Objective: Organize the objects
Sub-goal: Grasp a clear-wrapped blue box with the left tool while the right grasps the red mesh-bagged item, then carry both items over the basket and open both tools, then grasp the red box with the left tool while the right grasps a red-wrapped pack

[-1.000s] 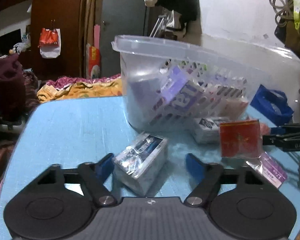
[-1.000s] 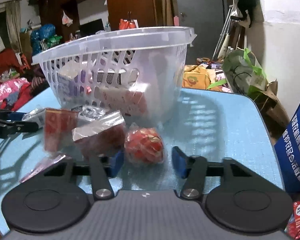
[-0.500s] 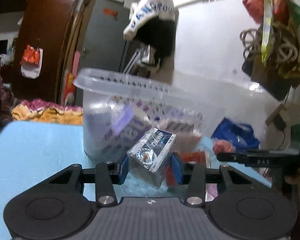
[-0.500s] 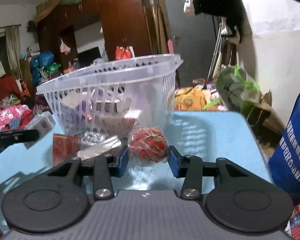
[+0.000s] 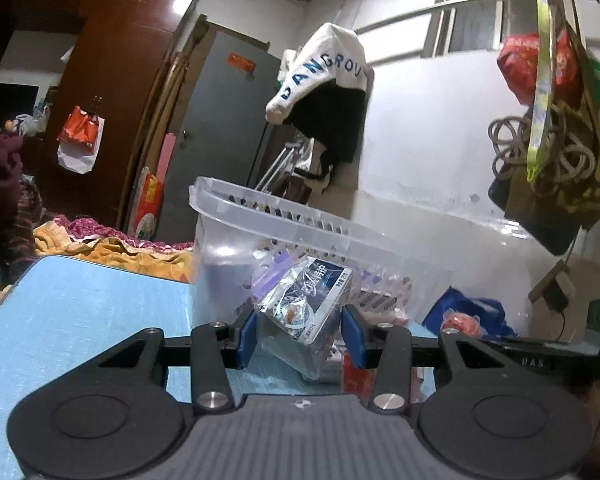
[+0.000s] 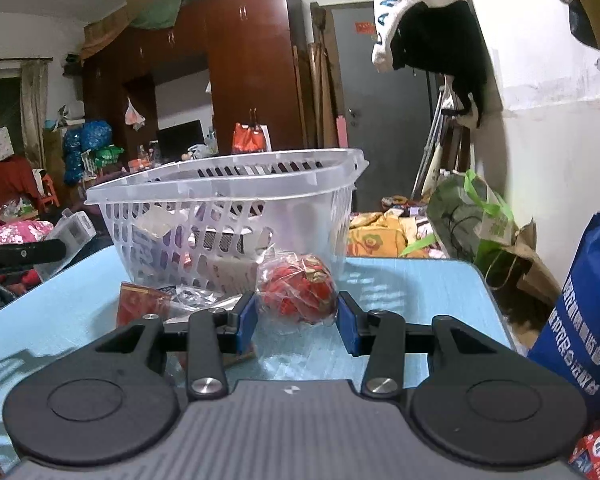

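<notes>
Gripping a foil-wrapped box (image 5: 306,312) in my left gripper (image 5: 302,334), I have both blue pads pressed on its sides; the box sits tilted, clear of the blue table (image 5: 72,320), in front of the clear plastic basket (image 5: 268,216). Those jaws have just been closing on it. My right gripper (image 6: 297,318) is clamped on a red ball in clear wrap (image 6: 298,294), lifted off the tabletop just in front of the basket's near wall. A flat red packet (image 6: 140,306) lies on the table to the left, beside crinkled clear bags (image 6: 198,300). A blue bag (image 6: 584,312) stands at the far right.
</notes>
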Demonstrator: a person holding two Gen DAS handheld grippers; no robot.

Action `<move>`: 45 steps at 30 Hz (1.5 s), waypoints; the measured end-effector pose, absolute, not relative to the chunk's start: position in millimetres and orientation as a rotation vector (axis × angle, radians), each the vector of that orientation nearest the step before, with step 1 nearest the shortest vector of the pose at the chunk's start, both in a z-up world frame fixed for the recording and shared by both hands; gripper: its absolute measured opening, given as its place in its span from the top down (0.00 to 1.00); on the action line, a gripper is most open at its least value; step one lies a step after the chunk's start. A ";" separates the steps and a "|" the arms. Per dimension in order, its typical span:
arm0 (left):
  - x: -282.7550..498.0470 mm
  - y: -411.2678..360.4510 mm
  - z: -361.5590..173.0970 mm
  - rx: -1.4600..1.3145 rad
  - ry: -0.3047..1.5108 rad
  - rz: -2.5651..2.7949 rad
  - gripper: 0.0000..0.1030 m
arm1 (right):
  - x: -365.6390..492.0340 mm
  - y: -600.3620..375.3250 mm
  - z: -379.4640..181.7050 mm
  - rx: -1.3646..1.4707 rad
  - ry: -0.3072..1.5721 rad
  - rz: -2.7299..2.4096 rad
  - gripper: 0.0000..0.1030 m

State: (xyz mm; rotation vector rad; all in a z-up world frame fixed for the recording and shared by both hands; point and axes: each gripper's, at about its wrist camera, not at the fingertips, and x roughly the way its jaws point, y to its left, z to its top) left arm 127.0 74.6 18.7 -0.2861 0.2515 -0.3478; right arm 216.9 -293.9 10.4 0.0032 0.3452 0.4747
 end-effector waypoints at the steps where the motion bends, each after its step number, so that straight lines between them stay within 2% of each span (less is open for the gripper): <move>1: 126.9 75.9 18.7 -0.290 0.247 -0.347 0.53 | 215.7 -293.9 10.4 0.001 0.339 0.474 0.55; 13: 109.5 79.2 22.6 -0.314 0.168 -0.353 0.53 | 190.2 -303.5 19.3 0.058 0.202 0.486 0.55; 16: 106.0 73.9 44.6 -0.319 0.137 -0.373 0.53 | 174.0 -307.3 46.2 0.129 0.128 0.577 0.55; 19: 120.4 59.5 85.4 -0.284 0.113 -0.379 0.53 | 180.5 -283.4 84.9 0.042 0.092 0.545 0.55; 23: 173.7 39.2 118.3 -0.250 0.192 -0.351 0.53 | 243.5 -243.1 114.9 -0.015 0.227 0.555 0.55; 26: 214.0 32.2 122.8 -0.260 0.279 -0.329 0.53 | 277.3 -218.7 116.6 -0.100 0.265 0.511 0.55; 27: 220.4 32.2 121.6 -0.264 0.283 -0.315 0.51 | 283.9 -214.8 115.5 -0.106 0.267 0.516 0.53; 28: 229.6 32.4 120.5 -0.273 0.289 -0.297 0.34 | 289.3 -210.9 114.3 -0.114 0.265 0.526 0.46; 29: 236.7 32.6 119.7 -0.279 0.304 -0.282 0.21 | 289.3 -209.4 114.0 -0.123 0.265 0.528 0.23; 30: 241.9 32.6 118.6 -0.283 0.319 -0.269 0.03 | 286.8 -208.8 114.8 -0.127 0.254 0.500 0.10; 31: 243.8 33.3 116.8 -0.284 0.331 -0.255 0.03 | 278.9 -211.9 115.6 -0.113 0.221 0.459 0.00; 37: 182.4 33.2 97.5 -0.224 0.286 -0.257 0.03 | 218.0 -254.9 99.1 -0.020 0.180 0.548 0.00; 41: 152.1 19.9 58.1 -0.242 0.371 -0.365 0.03 | 209.9 -273.8 52.0 0.006 0.312 0.553 0.00; 45: 156.6 1.0 24.2 -0.236 0.461 -0.403 0.03 | 215.3 -280.4 18.8 0.027 0.405 0.531 0.00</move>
